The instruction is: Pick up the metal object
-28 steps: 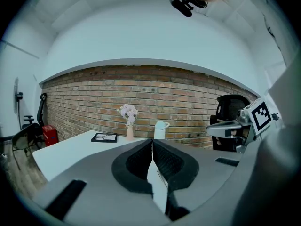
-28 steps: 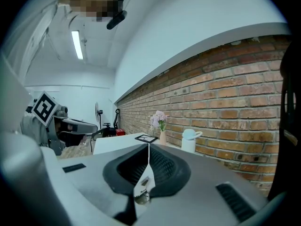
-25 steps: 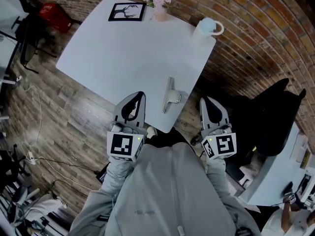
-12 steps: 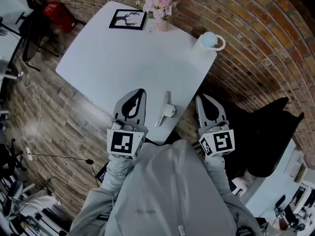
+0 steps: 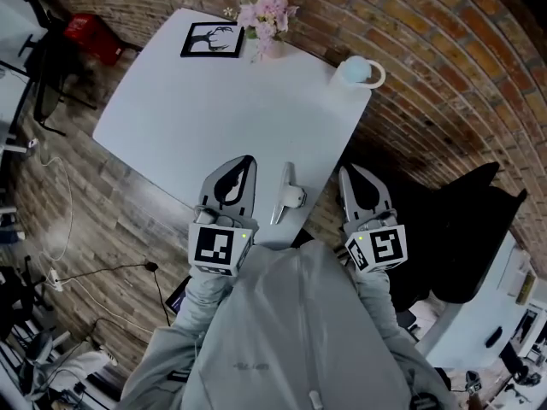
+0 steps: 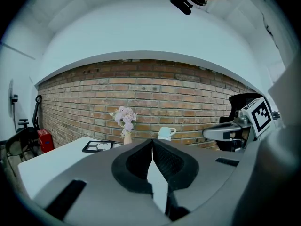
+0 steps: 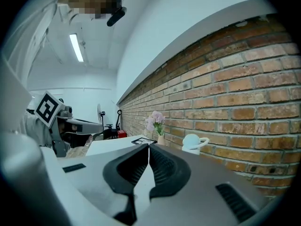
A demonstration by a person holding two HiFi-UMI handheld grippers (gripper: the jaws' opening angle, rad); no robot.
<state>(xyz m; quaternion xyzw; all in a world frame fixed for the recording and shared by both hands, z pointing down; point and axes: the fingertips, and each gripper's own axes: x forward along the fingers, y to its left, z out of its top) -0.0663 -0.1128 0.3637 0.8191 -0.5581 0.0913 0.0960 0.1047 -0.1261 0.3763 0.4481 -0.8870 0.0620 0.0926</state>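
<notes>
The metal object [image 5: 286, 195], a slim silvery clip-like piece, lies on the white table [image 5: 214, 109] close to its near edge. My left gripper [image 5: 247, 161] hovers over that edge just left of the object, jaws shut on nothing. My right gripper [image 5: 345, 171] hangs off the table's right side, a little right of the object, also shut and empty. In the left gripper view the jaws of the left gripper [image 6: 152, 143] meet, and the right gripper [image 6: 235, 131] shows beside them. In the right gripper view the right gripper [image 7: 149, 147] is shut too. Neither gripper view shows the object.
At the table's far side stand a black picture frame [image 5: 211, 40], a vase of pink flowers [image 5: 265, 15] and a pale mug [image 5: 357, 71]. A brick wall [image 5: 444, 67] runs along the right. A black chair [image 5: 466, 229] sits right of me, with a red thing [image 5: 85, 32] and cables on the floor to the left.
Both grippers have crept forward along the table's near edge, so the metal object now lies between them rather than ahead. Both stay shut.
</notes>
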